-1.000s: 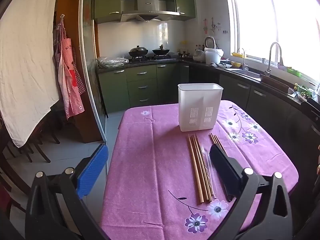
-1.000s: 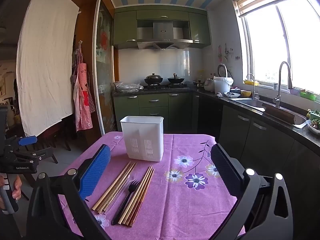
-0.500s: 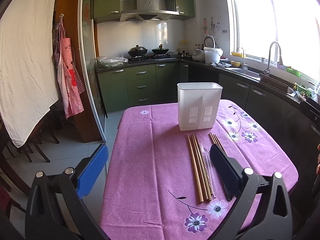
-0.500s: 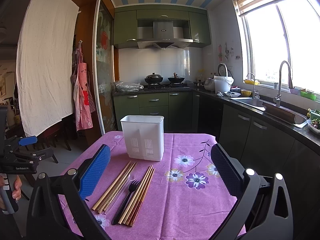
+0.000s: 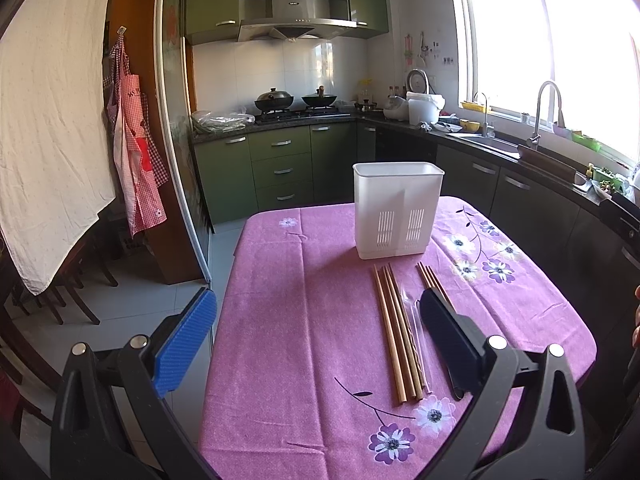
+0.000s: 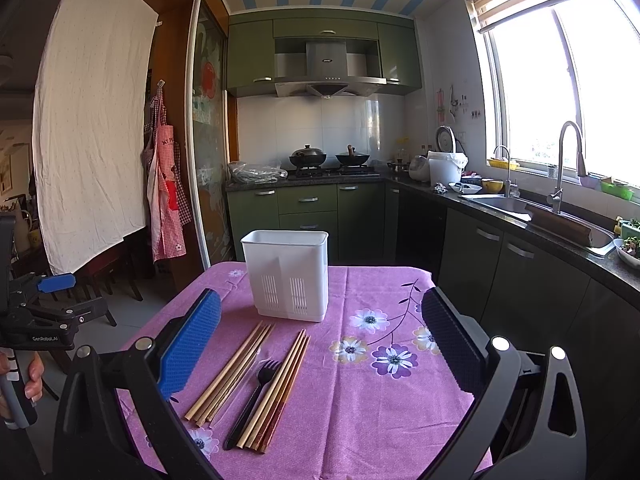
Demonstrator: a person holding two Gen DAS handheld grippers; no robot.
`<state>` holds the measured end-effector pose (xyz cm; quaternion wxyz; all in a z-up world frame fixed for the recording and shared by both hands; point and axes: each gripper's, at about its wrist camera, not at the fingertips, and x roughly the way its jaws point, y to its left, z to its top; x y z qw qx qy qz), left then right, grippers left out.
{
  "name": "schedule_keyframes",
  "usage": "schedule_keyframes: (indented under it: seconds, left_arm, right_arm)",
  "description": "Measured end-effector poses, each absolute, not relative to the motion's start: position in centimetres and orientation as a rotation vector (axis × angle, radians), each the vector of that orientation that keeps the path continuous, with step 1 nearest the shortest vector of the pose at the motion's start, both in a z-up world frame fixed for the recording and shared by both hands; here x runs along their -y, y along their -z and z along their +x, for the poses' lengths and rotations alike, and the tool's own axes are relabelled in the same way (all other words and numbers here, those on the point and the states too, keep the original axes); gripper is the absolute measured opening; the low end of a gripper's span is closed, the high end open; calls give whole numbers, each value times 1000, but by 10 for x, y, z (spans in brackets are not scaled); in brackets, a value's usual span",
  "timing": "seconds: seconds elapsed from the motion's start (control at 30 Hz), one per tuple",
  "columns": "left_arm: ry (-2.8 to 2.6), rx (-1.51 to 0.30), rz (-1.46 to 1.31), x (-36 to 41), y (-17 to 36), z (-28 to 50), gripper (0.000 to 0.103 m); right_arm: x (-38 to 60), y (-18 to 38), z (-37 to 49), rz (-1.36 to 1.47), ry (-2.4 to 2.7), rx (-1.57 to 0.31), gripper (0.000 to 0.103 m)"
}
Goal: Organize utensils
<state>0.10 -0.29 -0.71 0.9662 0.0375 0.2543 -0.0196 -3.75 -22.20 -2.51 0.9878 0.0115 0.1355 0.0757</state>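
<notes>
A white slotted utensil holder [image 5: 398, 210] [image 6: 286, 274] stands upright on the purple floral tablecloth [image 5: 300, 340] [image 6: 380, 408]. In front of it lie two bundles of wooden chopsticks [image 5: 396, 328] [image 6: 230, 372] [image 6: 280, 388] with a black plastic fork [image 6: 254, 396] between them; a clear plastic utensil [image 5: 414, 332] lies there too. My left gripper [image 5: 316, 340] is open and empty, above the table's near left side. My right gripper [image 6: 320, 344] is open and empty, above the near edge behind the utensils. The left gripper also shows in the right wrist view [image 6: 40, 312].
Green kitchen cabinets, a stove with two woks [image 6: 328, 158] and a sink counter [image 6: 520, 208] lie beyond and to the right of the table. A white sheet [image 5: 48, 120] and a red checked apron [image 5: 136, 160] hang on the left. Chairs stand on the left floor.
The left wrist view has shifted very slightly; the utensils and holder have not moved. Both grippers stay open.
</notes>
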Motion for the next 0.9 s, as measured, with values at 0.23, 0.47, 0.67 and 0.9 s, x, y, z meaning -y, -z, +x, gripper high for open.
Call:
schedule_keyframes:
  seconds: [0.23, 0.47, 0.67, 0.9]
  left_arm:
    - [39, -515, 77, 3, 7, 1, 97]
    - [42, -516, 78, 4, 9, 0, 97]
    - [42, -517, 80, 5, 11, 0, 97]
    - [42, -518, 81, 5, 11, 0, 97]
  right_arm:
    - [224, 28, -40, 24, -153, -273, 99]
    - [223, 29, -40, 24, -155, -275, 99]
    - [223, 29, -40, 24, -153, -276, 99]
    - [223, 29, -40, 25, -155, -276, 99]
